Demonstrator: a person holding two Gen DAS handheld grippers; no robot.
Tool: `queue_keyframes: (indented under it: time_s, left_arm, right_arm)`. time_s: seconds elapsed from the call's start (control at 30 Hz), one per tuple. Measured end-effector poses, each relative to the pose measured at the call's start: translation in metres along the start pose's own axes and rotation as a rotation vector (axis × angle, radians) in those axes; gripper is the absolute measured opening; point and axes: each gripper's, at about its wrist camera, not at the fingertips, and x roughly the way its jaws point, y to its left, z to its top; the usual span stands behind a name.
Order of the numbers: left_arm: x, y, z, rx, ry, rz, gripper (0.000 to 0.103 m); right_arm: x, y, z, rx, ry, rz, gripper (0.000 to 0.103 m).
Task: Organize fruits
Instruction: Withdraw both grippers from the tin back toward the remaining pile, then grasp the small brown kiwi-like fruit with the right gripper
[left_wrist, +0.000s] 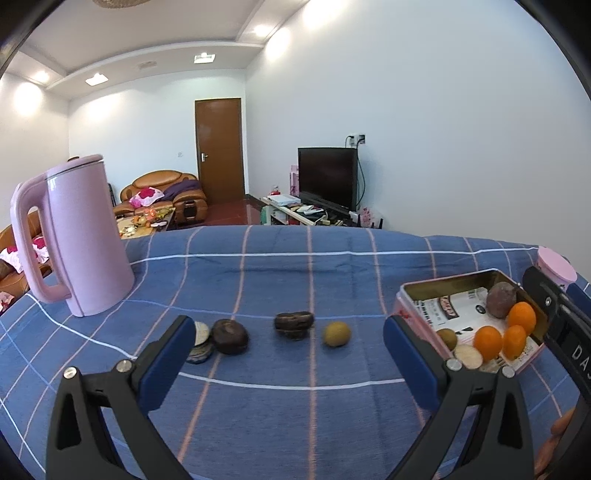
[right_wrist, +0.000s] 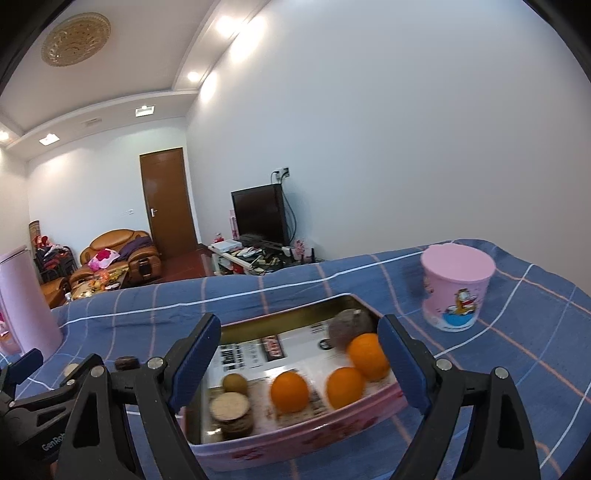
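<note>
While our right wrist view shows only the pink tin with three oranges, our left wrist view also catches the loose fruits on the blue cloth. Left gripper and right gripper both point slightly down, jaws wide, holding nothing.

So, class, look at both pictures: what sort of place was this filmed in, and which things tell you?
Most likely a home living room: a leather sofa with cushions, a television on a low stand, and a table under a checked cloth.
</note>
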Motion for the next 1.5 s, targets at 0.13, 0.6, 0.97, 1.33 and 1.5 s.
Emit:
queue_keyframes:
  time_s: [0.13, 0.6, 0.97, 1.33, 1.5]
  left_arm:
    - [0.004, 0.015, 0.0, -0.02, 0.019, 0.009, 0.103]
    - [0.025, 0.071, 0.005, -0.057, 0.072, 0.065, 0.103]
    - [0.061, 0.154, 0.008, -0.193, 0.185, 0.186, 0.103]
    - [0.072, 0.179, 0.008, -0.22, 0.234, 0.24, 0.103]
    - [0.072, 0.174, 0.012, -0.183, 0.237, 0.208, 0.103]
  right_arm:
    - [0.003, 0.013, -0.001, -0.001, 0.007, 0.015, 0.088]
    - [0.013, 0.072, -0.004, -0.045, 0.028, 0.077, 0.088]
    - [0.043, 0.13, -0.011, -0.178, 0.142, 0.124, 0.088]
    - [0.107, 0.165, -0.03, -0.307, 0.434, 0.162, 0.049]
    - [0.125, 0.176, -0.039, -0.357, 0.522, 0.159, 0.049]
